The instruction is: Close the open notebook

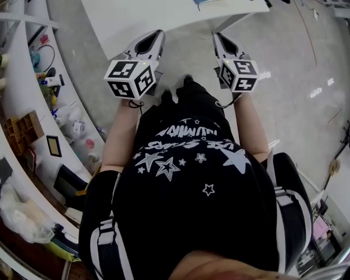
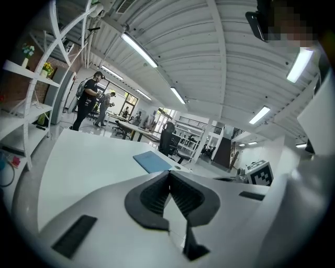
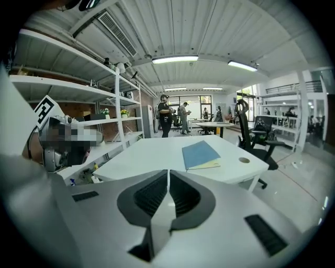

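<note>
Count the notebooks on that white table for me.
1: a blue notebook lies toward the right of the table, beside a round hole. The near part of the tabletop is hidden, so another could be out of sight.

Your head camera looks steeply down past your chest onto the left gripper (image 1: pixel 155 36) and right gripper (image 1: pixel 220 38) held out in front, with the desk (image 1: pixel 136 16) edge at the top. Each gripper camera looks forward along its own jaws, slightly downward, from short of the desk. Both share its top and the blue notebook (image 3: pixel 200 155).
</note>
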The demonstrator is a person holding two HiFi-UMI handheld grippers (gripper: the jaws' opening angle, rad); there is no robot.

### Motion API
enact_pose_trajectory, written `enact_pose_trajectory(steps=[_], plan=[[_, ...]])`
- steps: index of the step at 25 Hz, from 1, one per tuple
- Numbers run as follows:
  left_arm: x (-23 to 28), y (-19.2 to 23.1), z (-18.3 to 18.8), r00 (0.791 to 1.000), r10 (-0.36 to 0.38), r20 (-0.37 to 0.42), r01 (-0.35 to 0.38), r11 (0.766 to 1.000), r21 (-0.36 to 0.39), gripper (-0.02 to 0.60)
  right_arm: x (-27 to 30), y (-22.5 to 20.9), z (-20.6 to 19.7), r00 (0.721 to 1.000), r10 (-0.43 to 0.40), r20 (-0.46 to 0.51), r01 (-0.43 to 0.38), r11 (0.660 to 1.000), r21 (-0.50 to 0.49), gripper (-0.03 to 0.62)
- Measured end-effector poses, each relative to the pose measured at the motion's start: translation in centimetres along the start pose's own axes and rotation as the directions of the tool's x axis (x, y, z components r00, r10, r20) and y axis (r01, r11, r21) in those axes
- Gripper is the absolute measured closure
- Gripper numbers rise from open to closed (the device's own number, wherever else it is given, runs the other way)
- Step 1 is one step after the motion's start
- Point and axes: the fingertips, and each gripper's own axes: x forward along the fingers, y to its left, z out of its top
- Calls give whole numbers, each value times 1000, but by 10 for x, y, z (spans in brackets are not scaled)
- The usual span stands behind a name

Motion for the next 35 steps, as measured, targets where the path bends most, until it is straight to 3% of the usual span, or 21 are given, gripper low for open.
enact_pose_trajectory(steps=[7, 13, 27, 35], plan=[[-25, -10, -5, 999, 33, 41, -32, 999, -36, 569, -16, 14, -5, 1000, 25, 11, -25, 1000, 8, 576], [-43, -42, -16, 996, 54, 70, -53, 998, -22, 569, -57, 22, -27, 998, 49, 26, -49, 999, 10, 576], [-110, -183, -42, 991, 2, 137, -11, 998, 64, 569, -203, 29, -31, 987, 48, 155, -38, 997, -65, 585], [-138, -240, -63, 989, -30, 143, 18, 996, 85, 569, -256, 36, -46, 986, 44, 158, -34, 997, -63, 585]])
